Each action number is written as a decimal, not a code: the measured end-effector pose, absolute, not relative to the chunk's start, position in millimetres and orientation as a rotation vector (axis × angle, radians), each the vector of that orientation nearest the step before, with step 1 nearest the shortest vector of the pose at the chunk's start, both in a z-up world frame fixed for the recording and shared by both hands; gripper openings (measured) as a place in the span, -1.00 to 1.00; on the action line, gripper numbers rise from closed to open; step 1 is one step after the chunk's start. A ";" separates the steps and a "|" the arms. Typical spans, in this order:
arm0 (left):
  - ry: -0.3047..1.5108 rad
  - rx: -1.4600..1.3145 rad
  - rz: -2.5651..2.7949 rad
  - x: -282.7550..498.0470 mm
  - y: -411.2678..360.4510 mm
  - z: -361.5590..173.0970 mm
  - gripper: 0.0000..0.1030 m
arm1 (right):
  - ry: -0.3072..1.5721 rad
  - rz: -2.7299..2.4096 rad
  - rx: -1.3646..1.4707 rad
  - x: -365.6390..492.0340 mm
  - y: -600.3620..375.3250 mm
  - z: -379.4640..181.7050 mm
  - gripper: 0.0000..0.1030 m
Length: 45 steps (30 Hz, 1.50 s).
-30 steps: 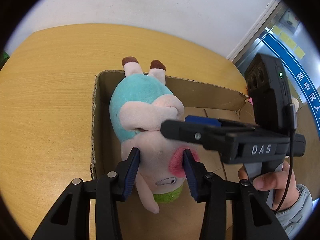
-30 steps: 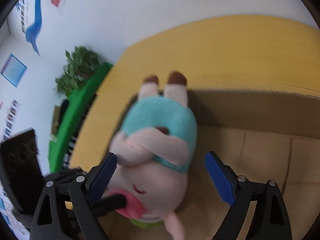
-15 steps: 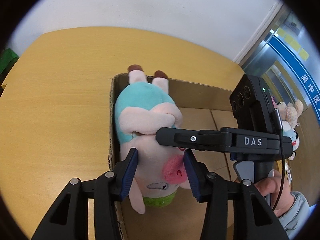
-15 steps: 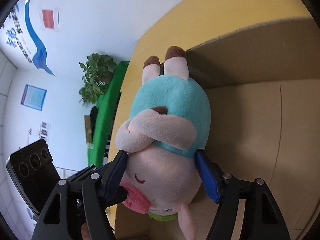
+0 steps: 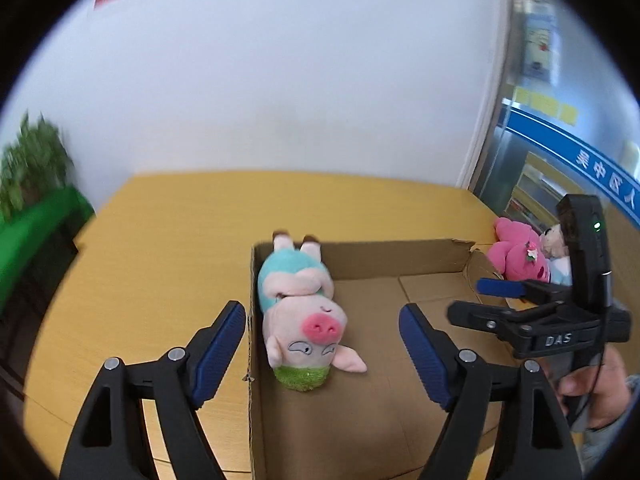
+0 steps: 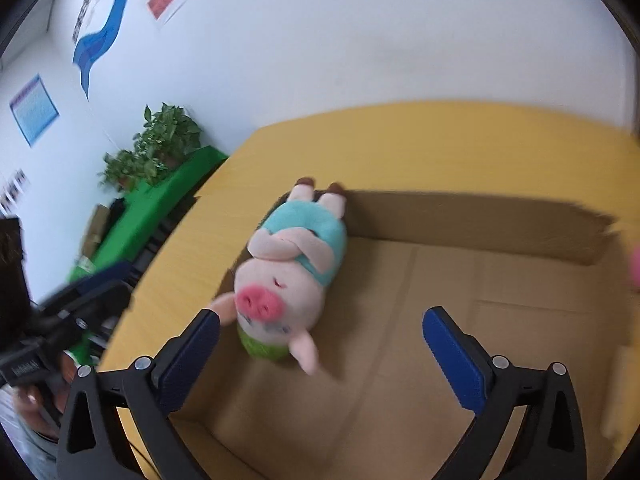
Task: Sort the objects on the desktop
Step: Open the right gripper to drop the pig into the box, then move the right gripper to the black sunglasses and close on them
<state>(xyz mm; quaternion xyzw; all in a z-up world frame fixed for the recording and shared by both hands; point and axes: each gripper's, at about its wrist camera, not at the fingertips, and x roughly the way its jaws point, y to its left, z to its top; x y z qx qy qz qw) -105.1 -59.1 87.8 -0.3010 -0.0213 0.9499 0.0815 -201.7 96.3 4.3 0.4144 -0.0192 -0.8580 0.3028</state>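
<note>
Pig lies on its back in the left end of the box, feet over the far wall. Left gripper and right gripper are both opening, empty, clear of it. Looks soft, light, squashy; best pinched across the plump belly or head

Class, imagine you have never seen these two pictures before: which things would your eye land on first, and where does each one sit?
First, the plush pig in a teal shirt, lying on its back at the left end of the open cardboard box on the yellow table. Next, the blue-padded left gripper and right gripper, jaws opening, nothing between their pads. Last, a bright pink plush toy beyond the box's right end.
</note>
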 end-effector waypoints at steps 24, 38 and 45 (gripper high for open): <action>0.030 -0.678 2.910 90.4 26.5 103.5 0.55 | 0.163 -2.616 0.902 37.9 242.0 42.6 1.00; -0.071 -0.891 2.731 141.8 27.0 65.3 0.55 | 0.113 -2.545 0.874 117.0 270.8 20.7 1.00; -0.317 -1.280 2.401 133.4 22.1 -18.2 0.54 | 0.257 -2.272 1.126 162.8 268.7 -71.0 1.00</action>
